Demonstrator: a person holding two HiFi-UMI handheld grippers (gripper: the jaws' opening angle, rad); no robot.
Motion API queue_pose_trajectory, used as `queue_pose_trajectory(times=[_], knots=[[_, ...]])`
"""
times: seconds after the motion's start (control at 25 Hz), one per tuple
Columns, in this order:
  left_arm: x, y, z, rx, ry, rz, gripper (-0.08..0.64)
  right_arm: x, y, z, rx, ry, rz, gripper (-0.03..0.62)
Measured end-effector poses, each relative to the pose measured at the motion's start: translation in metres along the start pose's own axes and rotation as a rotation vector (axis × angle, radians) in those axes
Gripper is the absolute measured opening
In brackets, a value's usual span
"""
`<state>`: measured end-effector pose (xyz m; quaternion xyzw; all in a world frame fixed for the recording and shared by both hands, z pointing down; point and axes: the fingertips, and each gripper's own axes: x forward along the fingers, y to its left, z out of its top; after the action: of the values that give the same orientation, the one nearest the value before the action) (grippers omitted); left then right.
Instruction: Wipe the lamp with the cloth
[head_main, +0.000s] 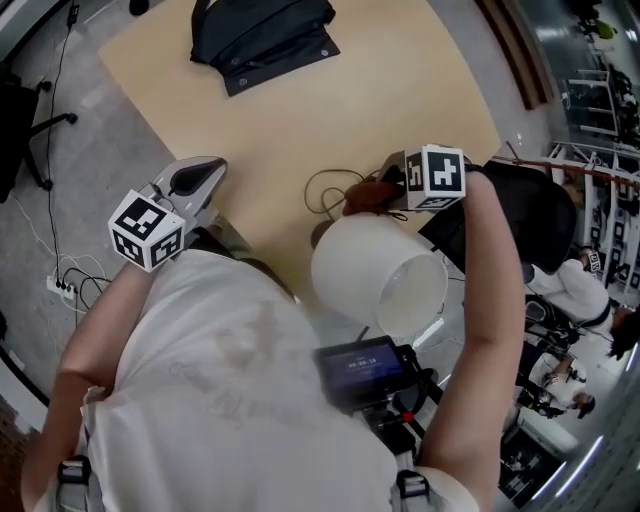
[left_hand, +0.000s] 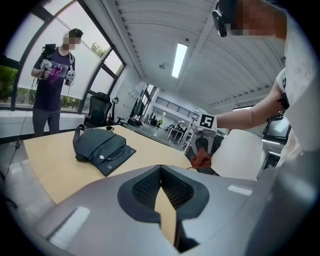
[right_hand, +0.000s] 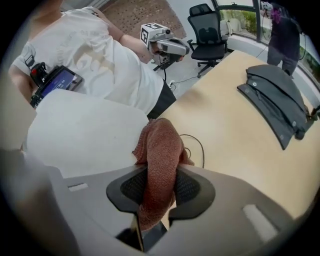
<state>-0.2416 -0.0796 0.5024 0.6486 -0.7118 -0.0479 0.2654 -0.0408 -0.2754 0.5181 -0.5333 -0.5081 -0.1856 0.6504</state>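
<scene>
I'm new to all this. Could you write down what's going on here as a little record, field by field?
person: at a wooden table, one claw in each hand
right claw: shut on a reddish cloth
left claw: shut, nothing in it, held off to the side
lamp: white shade, right beside the cloth; contact unclear
also on table: black bag, thin cable

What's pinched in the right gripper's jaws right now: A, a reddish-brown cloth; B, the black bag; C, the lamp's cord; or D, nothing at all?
A: in the right gripper view the reddish-brown cloth is clamped between the pads of the right gripper, next to the white lampshade.
</scene>
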Motion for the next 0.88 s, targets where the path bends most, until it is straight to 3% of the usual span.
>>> queue_pose_trajectory(times=[0.12, 0.28, 0.52, 0.68, 0.88], knots=[[-0.004, 0.001, -0.001, 0.002, -0.002, 0.007, 0.002, -0.001, -0.007, -0.003, -0.009, -0.003, -0.066, 0.129], [-0.009, -0.001, 0.003, 0.010, -0.025, 0.021, 0.002, -0.044, -0.005, 0.004, -0.032, -0.051, -0.193, 0.129], [-0.024, -0.015, 0.000, 0.010, -0.061, 0.046, 0.002, -0.116, 0.044, 0.023, -0.074, -0.092, -0.308, 0.130], [-0.034, -0.019, 0.000, 0.030, -0.073, 0.054, 0.002, -0.129, 0.076, 0.050, -0.170, -0.020, -0.277, 0.130], [-0.044, -0.026, -0.011, 0.013, -0.080, 0.066, 0.002, -0.096, 0.081, 0.066, -0.233, 0.162, -0.087, 0.129]])
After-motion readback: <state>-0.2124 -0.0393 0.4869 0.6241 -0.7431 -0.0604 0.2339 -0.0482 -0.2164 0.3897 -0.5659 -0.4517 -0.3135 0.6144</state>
